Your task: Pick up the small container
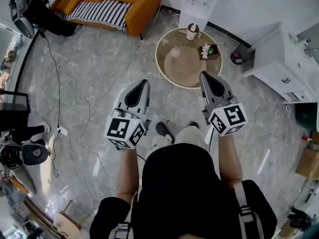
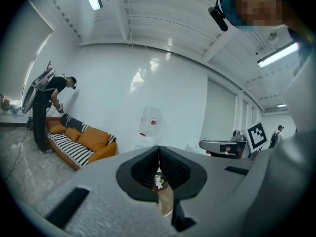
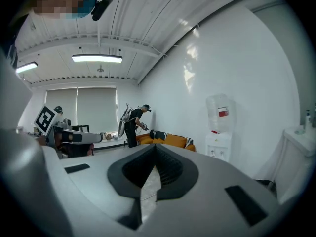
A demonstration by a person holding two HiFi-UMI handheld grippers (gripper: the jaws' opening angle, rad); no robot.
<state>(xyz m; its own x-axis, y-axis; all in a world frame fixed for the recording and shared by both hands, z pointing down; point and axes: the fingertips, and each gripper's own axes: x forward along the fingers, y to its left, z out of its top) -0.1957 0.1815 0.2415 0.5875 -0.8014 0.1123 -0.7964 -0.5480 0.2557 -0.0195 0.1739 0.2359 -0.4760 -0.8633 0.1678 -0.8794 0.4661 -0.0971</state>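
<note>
Left gripper [image 1: 141,82] and right gripper [image 1: 206,75]: both are held over the floor, short of the round table [image 1: 185,67], with jaws closed together and nothing gripped. The small container [image 1: 192,32] stands at the table's far edge, well apart from both.

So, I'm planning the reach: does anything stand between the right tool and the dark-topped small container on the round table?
Partly. The small flower pot sits on the round table close beside the straight line from the right tool to the small container. Nothing else visible stands in the way.
</note>
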